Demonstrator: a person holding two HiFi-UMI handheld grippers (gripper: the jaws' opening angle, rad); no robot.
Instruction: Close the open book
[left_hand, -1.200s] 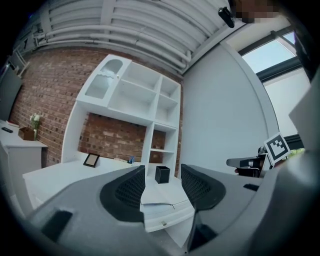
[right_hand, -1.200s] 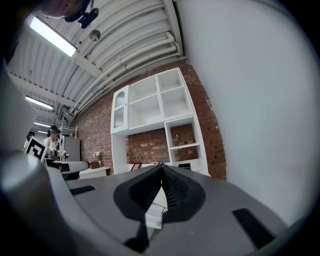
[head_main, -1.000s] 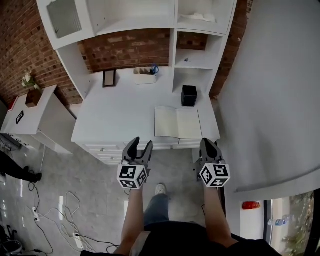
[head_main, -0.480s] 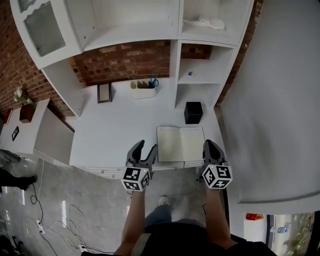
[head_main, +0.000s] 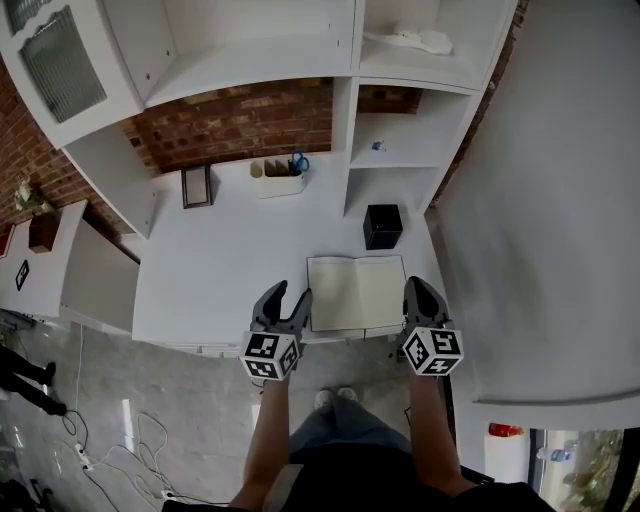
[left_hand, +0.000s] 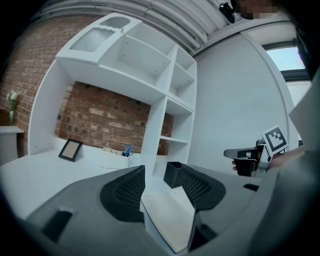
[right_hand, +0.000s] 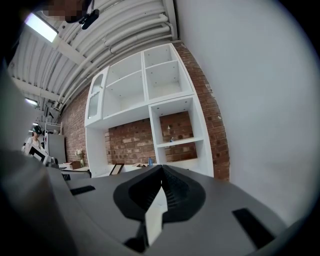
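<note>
The open book (head_main: 355, 292) lies flat, pale pages up, at the front right of the white desk (head_main: 220, 270). My left gripper (head_main: 290, 292) hovers at the desk's front edge just left of the book, jaws open and holding nothing. In the left gripper view the book (left_hand: 167, 215) shows between the spread jaws of the left gripper (left_hand: 162, 172). My right gripper (head_main: 416, 286) is beside the book's right edge, its jaws together in one point. In the right gripper view, the right gripper (right_hand: 161, 170) has its tips meeting, with only a pale sliver below them.
A black box (head_main: 382, 226) stands behind the book. A picture frame (head_main: 196, 186) and a pen tray (head_main: 278, 178) sit at the desk's back against the brick. White shelving (head_main: 395, 150) rises at the right, next to a grey wall (head_main: 560, 200). Cables (head_main: 140, 440) lie on the floor.
Both grippers have come forward from in front of the desk to its front edge, on either side of the book. The book has not moved and the jaws look unchanged.
</note>
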